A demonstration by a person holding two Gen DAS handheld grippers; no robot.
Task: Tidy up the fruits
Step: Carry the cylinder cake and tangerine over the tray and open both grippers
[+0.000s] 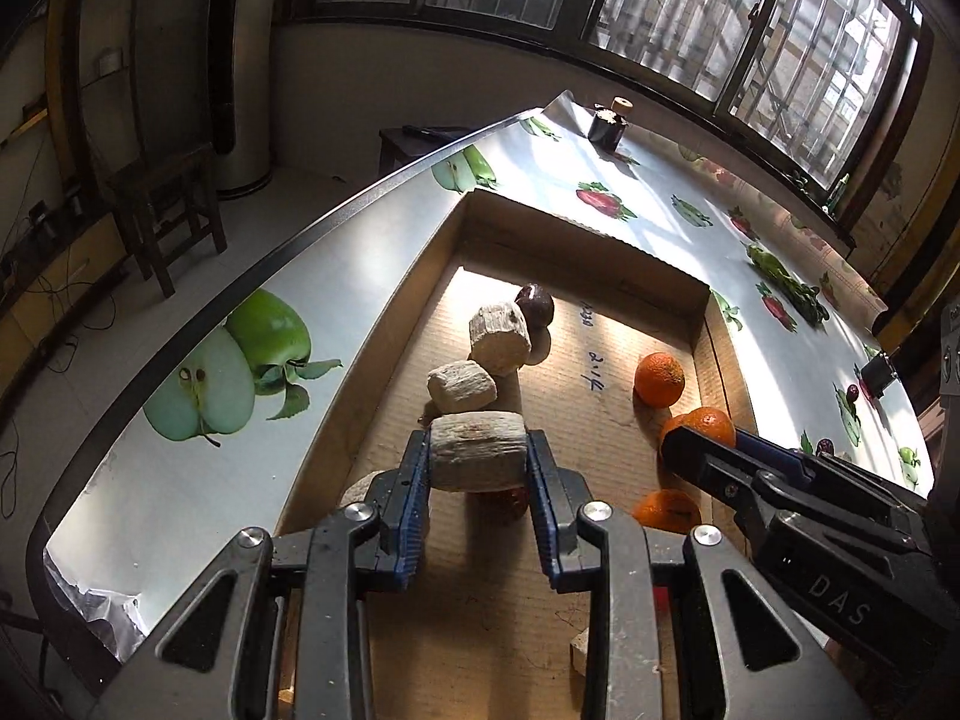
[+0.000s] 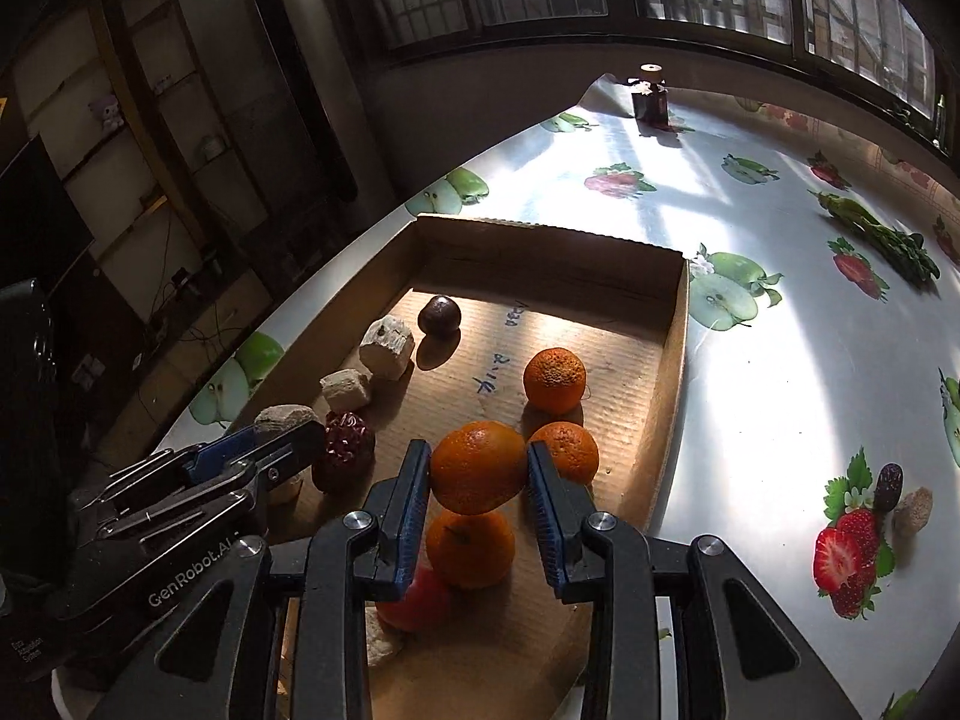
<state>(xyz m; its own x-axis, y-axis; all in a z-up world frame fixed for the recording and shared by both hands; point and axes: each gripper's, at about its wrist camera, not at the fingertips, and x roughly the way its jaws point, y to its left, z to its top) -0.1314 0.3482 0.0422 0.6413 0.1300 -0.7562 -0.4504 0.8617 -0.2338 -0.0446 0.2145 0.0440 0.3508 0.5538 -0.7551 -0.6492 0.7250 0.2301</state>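
A shallow cardboard box [image 1: 414, 282] [image 2: 675, 360] lies on the fruit-print table. My left gripper [image 1: 478, 468] is shut on a beige rough chunk [image 1: 478, 459] above the box floor; it shows from the side in the right wrist view [image 2: 282, 438]. Two more beige chunks [image 1: 462, 385] [image 1: 499, 330] and a dark round fruit [image 1: 535, 304] line up beyond it. My right gripper [image 2: 478, 468] is shut on an orange [image 2: 478, 467], also seen in the left wrist view [image 1: 711, 425]. Other oranges [image 2: 554, 380] [image 2: 567, 450] [image 2: 471, 549] lie around it.
A dark red textured fruit [image 2: 347, 450] sits by the left gripper, and a red fruit [image 2: 414, 600] and a beige piece [image 2: 381, 642] lie near the box's front. A dark jar [image 2: 649, 99] stands at the table's far edge. Green leafy stems [image 2: 882, 237] lie far right.
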